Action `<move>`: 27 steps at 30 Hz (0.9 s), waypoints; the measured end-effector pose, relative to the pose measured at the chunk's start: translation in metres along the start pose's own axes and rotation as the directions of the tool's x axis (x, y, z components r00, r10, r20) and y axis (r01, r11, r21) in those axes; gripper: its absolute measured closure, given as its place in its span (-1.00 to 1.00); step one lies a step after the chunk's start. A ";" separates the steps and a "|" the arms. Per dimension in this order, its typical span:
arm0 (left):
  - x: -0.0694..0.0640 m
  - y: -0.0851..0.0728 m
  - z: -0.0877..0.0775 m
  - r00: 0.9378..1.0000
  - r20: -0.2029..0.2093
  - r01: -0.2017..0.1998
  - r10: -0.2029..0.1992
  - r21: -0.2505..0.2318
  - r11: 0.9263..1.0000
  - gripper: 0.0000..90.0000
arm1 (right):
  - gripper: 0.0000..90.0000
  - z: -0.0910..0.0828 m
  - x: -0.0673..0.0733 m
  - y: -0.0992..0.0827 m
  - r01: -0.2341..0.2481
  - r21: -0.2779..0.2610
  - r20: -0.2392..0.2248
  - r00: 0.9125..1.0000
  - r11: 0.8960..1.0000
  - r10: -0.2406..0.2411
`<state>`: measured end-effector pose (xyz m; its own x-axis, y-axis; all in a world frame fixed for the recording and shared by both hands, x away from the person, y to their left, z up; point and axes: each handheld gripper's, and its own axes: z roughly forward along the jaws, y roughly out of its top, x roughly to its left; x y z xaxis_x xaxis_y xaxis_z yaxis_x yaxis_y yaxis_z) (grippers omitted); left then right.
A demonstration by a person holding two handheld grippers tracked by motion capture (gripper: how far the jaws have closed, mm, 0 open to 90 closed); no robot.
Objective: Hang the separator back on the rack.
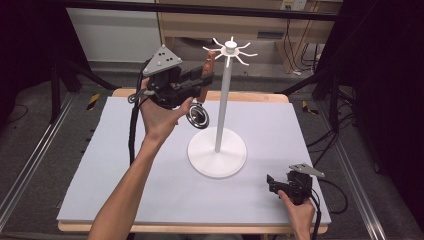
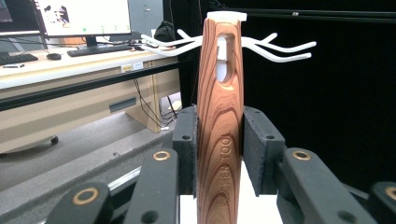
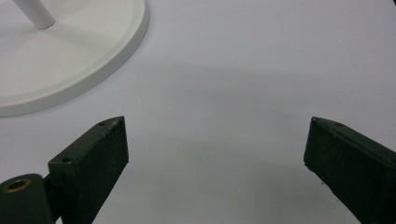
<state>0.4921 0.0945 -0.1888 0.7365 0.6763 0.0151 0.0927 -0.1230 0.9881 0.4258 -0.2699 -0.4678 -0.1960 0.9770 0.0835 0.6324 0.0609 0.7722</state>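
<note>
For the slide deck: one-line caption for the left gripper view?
Left gripper clamps a wooden utensil handle, its hanging slot raised to the white rack's hooks.

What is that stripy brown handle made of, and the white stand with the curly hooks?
The handle looks like wood with a smooth, slightly shiny finish: brown and reddish grain lines run along it. The left gripper clamps it. The stand looks like metal or plastic painted plain matte white; the pictures cannot settle which. Its hooks are thin and evenly white.

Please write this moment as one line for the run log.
left gripper: shut on wooden handle | handle: hole near rack hooks | right gripper: open above table
</note>
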 end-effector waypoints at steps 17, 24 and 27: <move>0.003 -0.001 0.001 1.000 0.020 -0.002 0.002 0.002 1.000 0.51 | -0.85 0.000 0.001 0.000 0.002 0.000 -0.004 1.000 1.000 -0.002; -0.002 0.001 -0.012 1.000 0.008 -0.029 0.029 -0.013 1.000 0.51 | -0.85 0.001 0.001 0.000 0.000 -0.002 -0.005 1.000 1.000 0.000; -0.004 0.001 -0.018 0.999 0.003 -0.040 0.040 -0.017 0.999 0.51 | -0.85 0.001 0.001 0.000 0.008 -0.001 -0.005 1.000 1.000 -0.008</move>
<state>0.4775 0.1046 -0.1848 0.7414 0.6689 0.0543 0.0518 -0.1378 0.9891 0.4261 -0.2687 -0.4681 -0.2049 0.9755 0.0804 0.6301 0.0686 0.7735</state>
